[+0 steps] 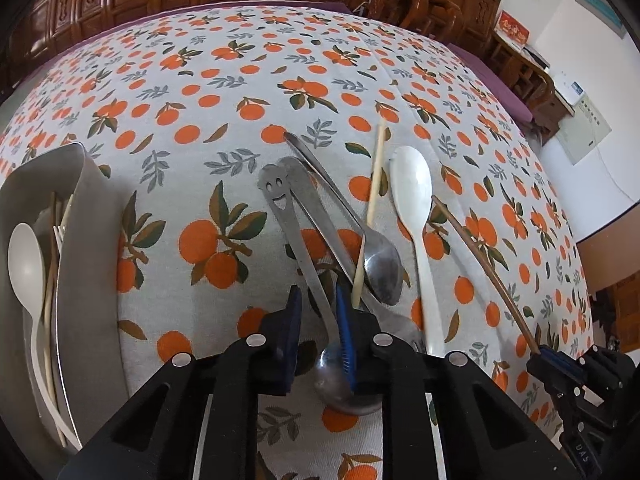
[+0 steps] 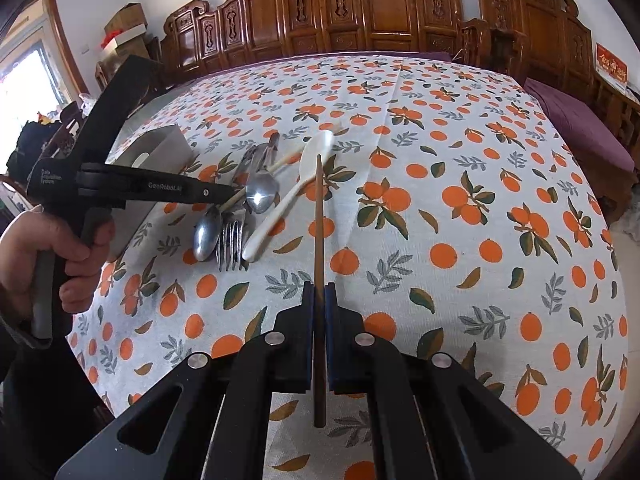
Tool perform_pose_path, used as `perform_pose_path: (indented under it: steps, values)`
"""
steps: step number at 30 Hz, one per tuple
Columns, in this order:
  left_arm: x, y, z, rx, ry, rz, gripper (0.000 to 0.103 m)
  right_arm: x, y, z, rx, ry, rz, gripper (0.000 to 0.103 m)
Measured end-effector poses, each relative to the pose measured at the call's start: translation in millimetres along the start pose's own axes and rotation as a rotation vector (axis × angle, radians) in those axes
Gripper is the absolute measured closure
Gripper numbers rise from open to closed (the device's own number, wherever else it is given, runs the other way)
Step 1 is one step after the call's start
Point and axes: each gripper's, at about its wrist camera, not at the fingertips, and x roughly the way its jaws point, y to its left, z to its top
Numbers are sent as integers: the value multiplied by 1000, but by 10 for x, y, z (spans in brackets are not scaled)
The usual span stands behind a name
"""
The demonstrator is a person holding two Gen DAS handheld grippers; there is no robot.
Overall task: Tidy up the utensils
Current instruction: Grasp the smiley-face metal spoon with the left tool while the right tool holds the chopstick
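1. On the counter [image 1: 248, 60], under its orange-print cloth, a loose pile of utensils lay at the middle. It held a smiley spoon [image 1: 276, 188], a plain steel spoon [image 1: 384, 268], a fork [image 2: 230, 240], a white spoon [image 1: 412, 200] and a pale chopstick [image 1: 376, 172].
2. The left gripper [image 1: 318, 300] pointed steeply down over the pile. Its jaws were drawn almost together about the smiley spoon's handle, just above the bowl, and the pads seemed to be on its edges. The spoon lay flat on the cloth.
3. The right gripper [image 2: 320, 296] had its jaws closed tight on a brown chopstick [image 2: 318, 220], whose far tip reached toward the white spoon.
4. The metal bin [image 1: 88, 184] stood at the left of the pile, already holding a white spoon and some chopsticks — so sorting looked partly done.
5. By my judgement, the step in hand was the pick-up of the smiley spoon. The next move called for a straight lift so the handle slid clear of the steel spoon and pale chopstick crossing beside it, then a carry left to the bin. The brown chopstick was held ready for the same trip.
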Motion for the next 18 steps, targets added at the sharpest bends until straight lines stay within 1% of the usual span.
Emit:
perform_pose_path:
  steps: [1,3,5,9,18]
  values:
    - [1,-9,4,2,0,-3,92,-4,4,1,-1,-1,0,97]
    - [-13,-33,7,19,-5,23,95,-8,5,3,-2,-2,1,97]
    - [-44,-42,6,36,-10,28,98,-13,6,9,-3,-3,0,97]
    - [-108,-16,-24,69,-9,51,98,-26,29,21,-10,-6,-1,97]
    - [-358,79,-128,95,-41,60,98,-109,178,72,-38,-24,-5,97]
